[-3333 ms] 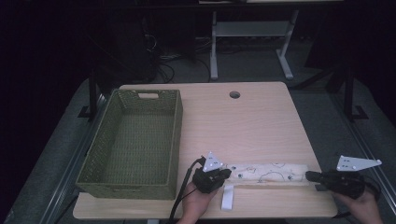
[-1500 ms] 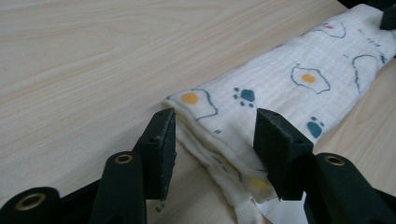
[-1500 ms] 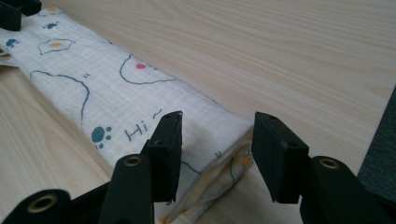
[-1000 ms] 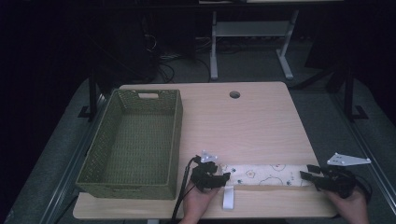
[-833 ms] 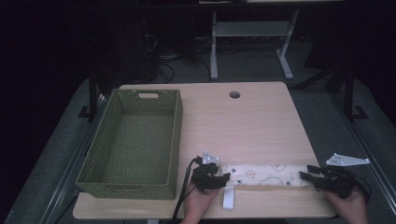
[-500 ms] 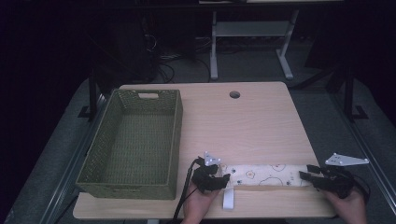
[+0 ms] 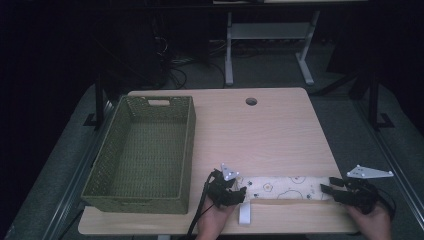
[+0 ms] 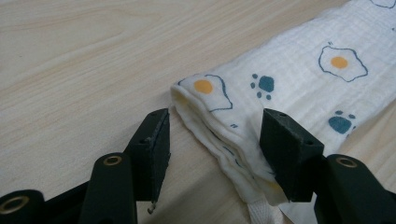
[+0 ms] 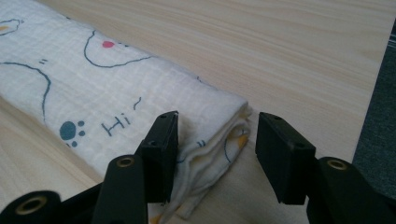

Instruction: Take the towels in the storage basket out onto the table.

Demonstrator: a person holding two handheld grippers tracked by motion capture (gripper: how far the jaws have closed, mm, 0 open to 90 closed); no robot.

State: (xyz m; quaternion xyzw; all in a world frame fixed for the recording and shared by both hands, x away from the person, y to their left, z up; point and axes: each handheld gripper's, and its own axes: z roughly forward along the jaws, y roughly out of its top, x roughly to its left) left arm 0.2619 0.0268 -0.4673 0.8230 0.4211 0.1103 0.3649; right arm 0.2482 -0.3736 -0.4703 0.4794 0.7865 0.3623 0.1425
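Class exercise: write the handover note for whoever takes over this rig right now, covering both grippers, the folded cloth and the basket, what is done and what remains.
Left gripper: open, jaws astride the folded cloth's left end, pads not pressing.
Right gripper: open around the right end, jaws just been opening.
Cloth: a long folded strip at the table's near edge.
Basket: on the left, nothing in it.
Done: lengthwise fold.
Left: probably fold shorter, then into the basket.

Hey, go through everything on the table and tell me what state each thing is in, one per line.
Folded cloth: folded into a long strip, flat on the table, loop tag at its left end.
Woven basket: upright, empty.
Left tool: open, jaws astride the cloth's left end, not pinching it.
Right tool: open, jaws have just been opening, cloth's right end between them.
Table: bare wood beyond the cloth.
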